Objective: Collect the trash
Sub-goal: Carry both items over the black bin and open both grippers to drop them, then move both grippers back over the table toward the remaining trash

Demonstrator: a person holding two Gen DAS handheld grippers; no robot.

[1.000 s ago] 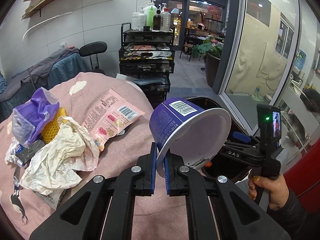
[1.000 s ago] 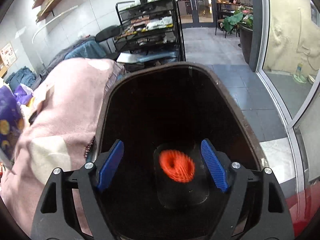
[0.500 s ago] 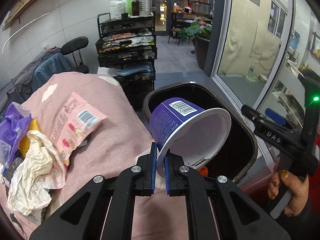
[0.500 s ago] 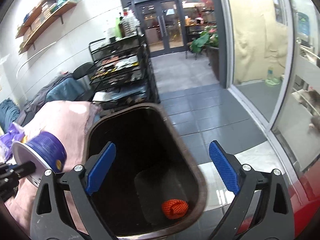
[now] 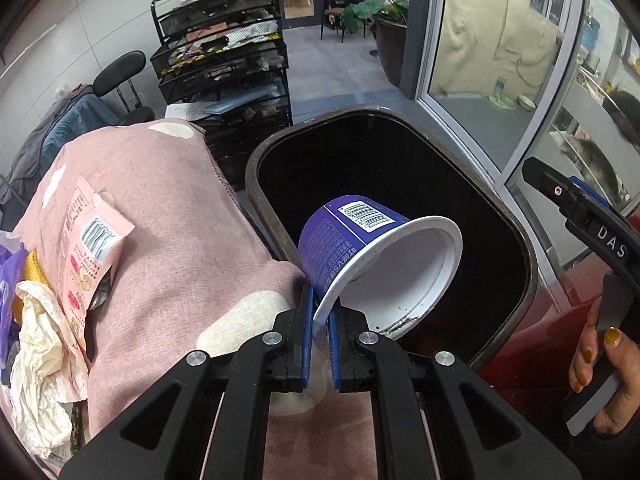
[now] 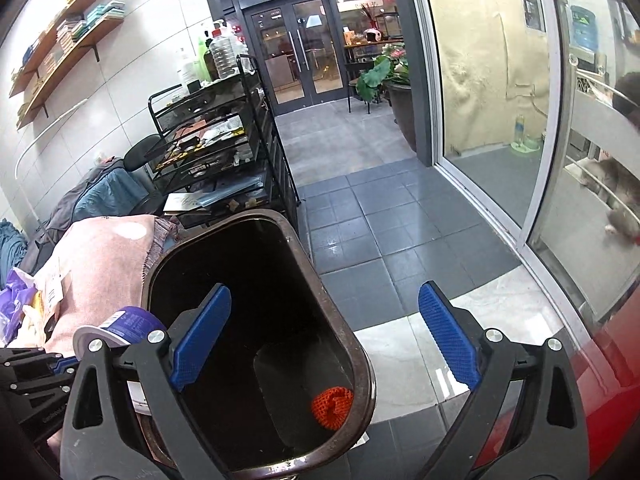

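A blue cup with a white rim and a barcode hangs tilted over the near-left corner of the dark bin, mouth facing back, its rim pinched in the left hand-held gripper. An orange net ball lies on the bin's floor. A pink wrapper, crumpled paper and a purple bag lie on the pink-covered bench beside the bin.

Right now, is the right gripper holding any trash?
No: the right gripper is wide open with nothing between its blue pads, hanging over the bin, where an orange net lies.
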